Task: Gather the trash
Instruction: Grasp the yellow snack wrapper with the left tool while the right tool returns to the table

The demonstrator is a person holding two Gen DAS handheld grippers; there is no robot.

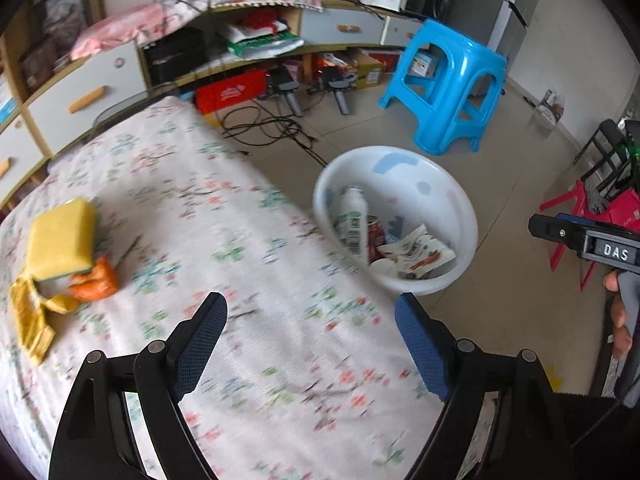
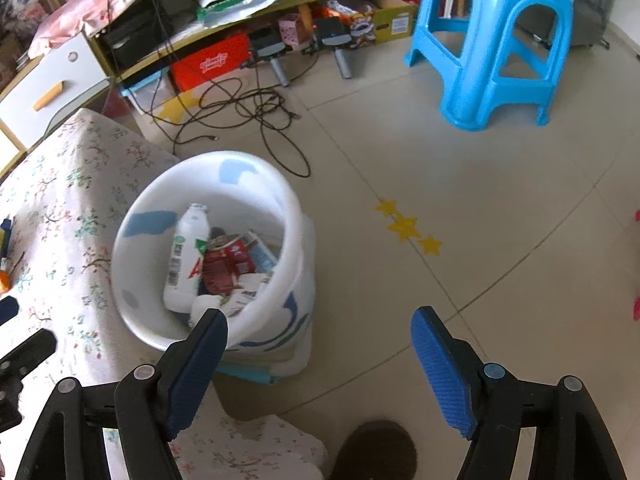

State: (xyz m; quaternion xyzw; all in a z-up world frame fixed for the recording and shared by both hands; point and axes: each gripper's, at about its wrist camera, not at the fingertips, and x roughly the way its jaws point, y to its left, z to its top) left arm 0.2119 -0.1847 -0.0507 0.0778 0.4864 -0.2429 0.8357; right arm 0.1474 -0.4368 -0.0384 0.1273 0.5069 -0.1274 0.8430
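Observation:
A white trash bin (image 1: 400, 168) stands on the floor against the table edge. It holds a white bottle (image 1: 354, 216), a red can (image 1: 376, 240) and a printed paper wrapper (image 1: 416, 254). My left gripper (image 1: 310, 300) hangs open and empty over the flowered tablecloth (image 1: 240, 220), near the bin. A yellow sponge (image 1: 60, 240), an orange wrapper (image 1: 96, 280) and a yellow rag-like scrap (image 1: 28, 320) lie at the table's left. My right gripper (image 2: 320, 315) is open and empty above the bin (image 2: 280, 280) and the floor beside it. The bottle (image 2: 186, 256) and can (image 2: 224, 268) show inside.
A blue plastic stool (image 2: 496, 40) stands on the tiled floor behind the bin. Black cables (image 2: 248, 108) trail near low cabinets (image 1: 80, 92) stuffed with boxes. Yellow star stickers (image 2: 406, 226) mark the floor. A red chair (image 1: 576, 216) is at the right.

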